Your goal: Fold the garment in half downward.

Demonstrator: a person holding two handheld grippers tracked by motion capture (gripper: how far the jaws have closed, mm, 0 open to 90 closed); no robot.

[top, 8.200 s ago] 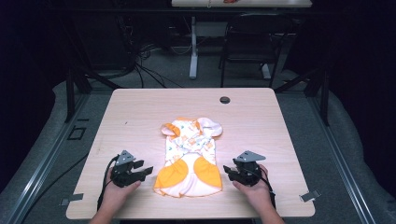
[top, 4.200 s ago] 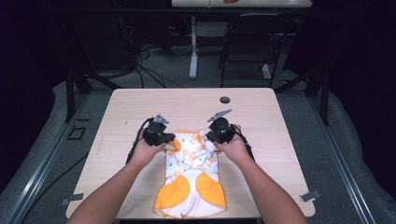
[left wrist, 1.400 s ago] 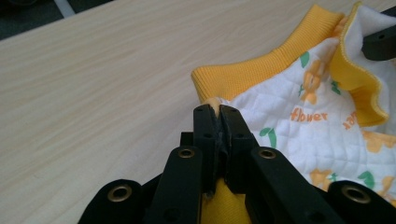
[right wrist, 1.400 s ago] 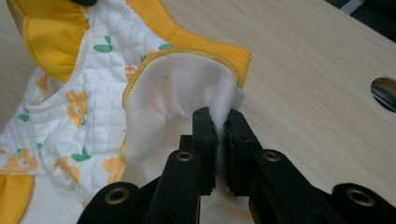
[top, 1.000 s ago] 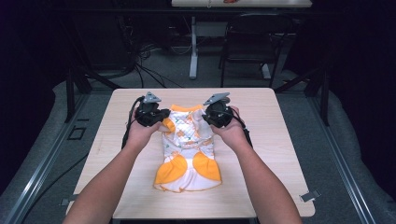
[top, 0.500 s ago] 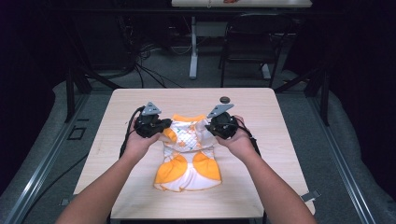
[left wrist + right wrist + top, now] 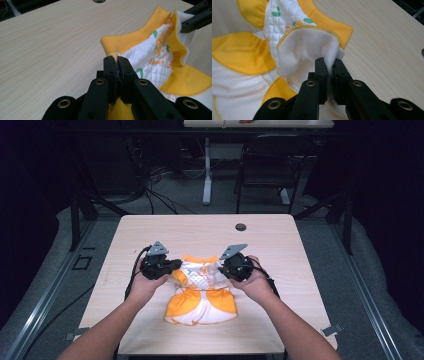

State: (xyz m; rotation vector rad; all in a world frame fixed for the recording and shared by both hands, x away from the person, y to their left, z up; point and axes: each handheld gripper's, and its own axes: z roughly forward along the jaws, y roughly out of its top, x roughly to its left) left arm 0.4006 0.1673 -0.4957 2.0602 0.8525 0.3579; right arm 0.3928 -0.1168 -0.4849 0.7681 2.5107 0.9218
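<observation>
A small quilted garment (image 7: 200, 290), white with orange panels, lies mid-table, on the person's side of the grommet hole (image 7: 241, 227). The left gripper (image 7: 116, 62) is clamped on the garment's orange-trimmed edge, jaws pressed together with fabric between them. The right gripper (image 7: 329, 65) pinches a fold of the white fleecy lining, its jaws closed on the cloth. The garment looks light, soft and limp, so it will likely sag and drape wherever it is unsupported. The ribbed orange collar (image 7: 130, 41) and stitched hems seem the firmest holds. Thin single layers may slip from the jaws.
</observation>
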